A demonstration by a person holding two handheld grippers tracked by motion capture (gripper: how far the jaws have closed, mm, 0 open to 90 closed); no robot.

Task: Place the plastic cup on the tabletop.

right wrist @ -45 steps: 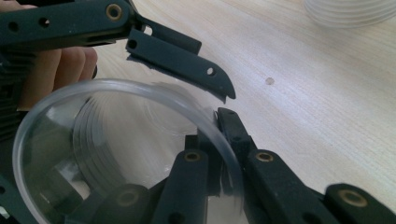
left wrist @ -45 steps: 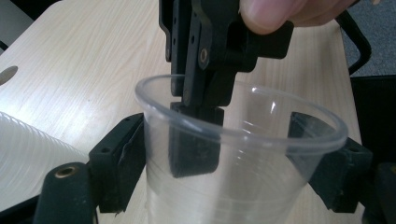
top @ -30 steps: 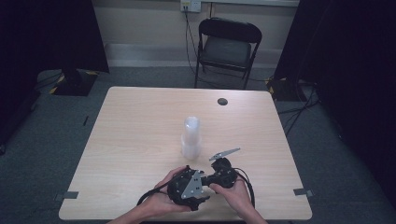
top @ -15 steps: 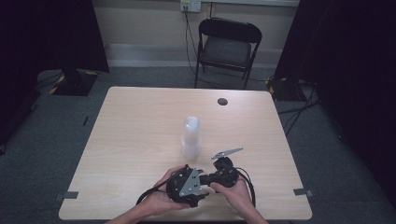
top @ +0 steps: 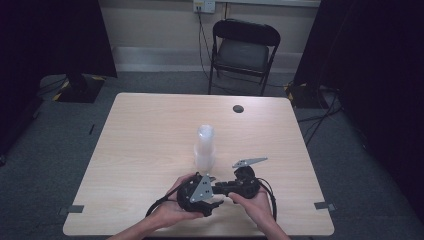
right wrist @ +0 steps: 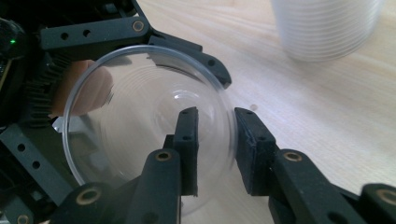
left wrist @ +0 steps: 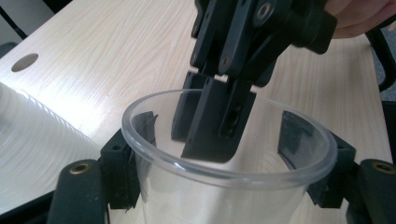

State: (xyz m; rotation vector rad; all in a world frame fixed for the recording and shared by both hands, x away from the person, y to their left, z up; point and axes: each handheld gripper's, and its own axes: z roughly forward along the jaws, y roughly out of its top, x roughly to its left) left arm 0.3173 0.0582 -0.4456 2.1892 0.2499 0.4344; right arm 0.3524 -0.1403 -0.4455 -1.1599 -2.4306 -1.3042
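Clear plastic cup [left wrist: 224, 186] clamped in left tongs [top: 200, 192] near tabletop [top: 150, 130] front edge; right tongs [right wrist: 215, 140], opening, straddle its rim wall, one pad inside, none pressing.

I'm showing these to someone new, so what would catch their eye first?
Near the table's front edge, a clear plastic cup sits clamped between the left gripper jaws, while the right gripper, its jaws just opening, straddles the cup's rim, one jaw inside. Behind them a stack of clear cups stands mid-table.
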